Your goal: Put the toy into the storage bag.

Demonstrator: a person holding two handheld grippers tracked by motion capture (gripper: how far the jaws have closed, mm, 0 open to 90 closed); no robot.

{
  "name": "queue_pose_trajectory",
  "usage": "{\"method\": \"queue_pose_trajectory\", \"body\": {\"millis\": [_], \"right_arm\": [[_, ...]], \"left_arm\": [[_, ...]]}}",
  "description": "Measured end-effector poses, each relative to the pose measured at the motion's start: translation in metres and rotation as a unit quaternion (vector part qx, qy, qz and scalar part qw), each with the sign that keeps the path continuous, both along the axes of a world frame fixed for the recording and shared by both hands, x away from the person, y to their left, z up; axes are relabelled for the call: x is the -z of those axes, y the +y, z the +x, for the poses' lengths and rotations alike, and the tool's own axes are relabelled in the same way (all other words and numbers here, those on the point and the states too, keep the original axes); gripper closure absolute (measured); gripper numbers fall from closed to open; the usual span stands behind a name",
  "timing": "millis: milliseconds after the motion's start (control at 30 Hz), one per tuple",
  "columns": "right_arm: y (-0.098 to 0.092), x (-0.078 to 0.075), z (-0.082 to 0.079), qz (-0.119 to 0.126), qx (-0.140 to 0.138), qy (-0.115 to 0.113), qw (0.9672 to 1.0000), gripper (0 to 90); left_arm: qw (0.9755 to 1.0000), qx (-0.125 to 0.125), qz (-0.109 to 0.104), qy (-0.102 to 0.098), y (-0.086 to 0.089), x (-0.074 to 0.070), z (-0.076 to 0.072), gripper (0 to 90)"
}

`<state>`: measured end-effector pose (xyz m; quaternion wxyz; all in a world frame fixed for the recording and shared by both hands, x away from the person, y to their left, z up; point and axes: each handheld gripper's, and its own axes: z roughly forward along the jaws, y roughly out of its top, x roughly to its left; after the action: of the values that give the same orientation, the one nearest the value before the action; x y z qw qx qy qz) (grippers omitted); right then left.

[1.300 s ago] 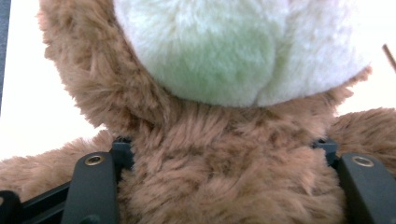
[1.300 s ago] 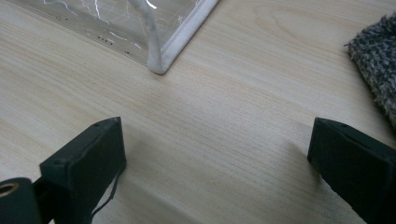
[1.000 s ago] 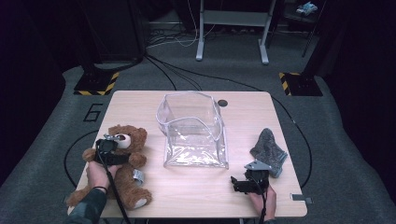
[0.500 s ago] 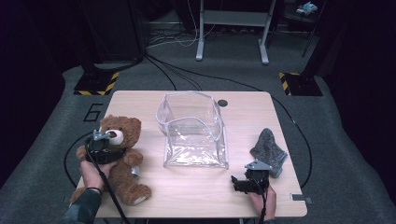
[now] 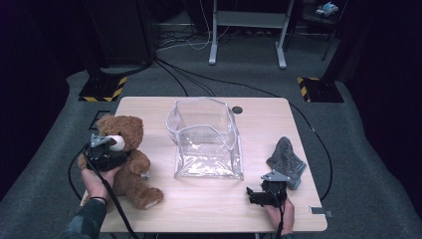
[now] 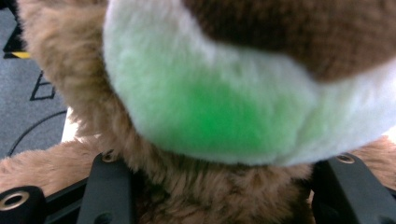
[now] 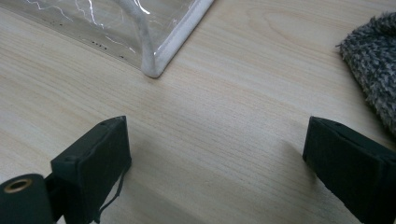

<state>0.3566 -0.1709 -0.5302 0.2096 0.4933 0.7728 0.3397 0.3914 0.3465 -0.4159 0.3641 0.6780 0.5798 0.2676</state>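
A light wooden table [image 5: 259, 119] stands on grey carpet [image 5: 378, 164] in a dim room, its far edges lost in darkness. Black cables [image 5: 199, 79] snake across the floor past yellow-and-black striped plates [image 5: 102, 89] toward a grey metal stand [image 5: 249, 30].

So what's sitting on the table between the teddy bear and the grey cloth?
The clear plastic bag stands open between the teddy bear and the grey cloth, as the high view shows; bare table lies on either side of it.
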Motion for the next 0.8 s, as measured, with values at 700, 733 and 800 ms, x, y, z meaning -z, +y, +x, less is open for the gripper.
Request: {"method": "queue_pose_trajectory", "body": {"millis": [700, 733, 800], "right_arm": [[-0.001, 0.000, 0.000, -0.003, -0.002, 0.000, 1.0000, 6.9], [0.000, 0.000, 0.000, -0.001, 0.000, -0.001, 1.0000, 7.0], [0.000, 0.000, 0.000, 0.000, 0.001, -0.001, 1.0000, 7.0]], "left_arm": [[0.9986, -0.010, 0.003, -0.051, -0.003, -0.037, 0.011, 45.0], [0.9985, -0.011, 0.003, -0.054, -0.003, -0.039, 0.012, 45.0], [0.9984, -0.011, 0.003, -0.056, -0.003, -0.043, 0.014, 44.9]]}}
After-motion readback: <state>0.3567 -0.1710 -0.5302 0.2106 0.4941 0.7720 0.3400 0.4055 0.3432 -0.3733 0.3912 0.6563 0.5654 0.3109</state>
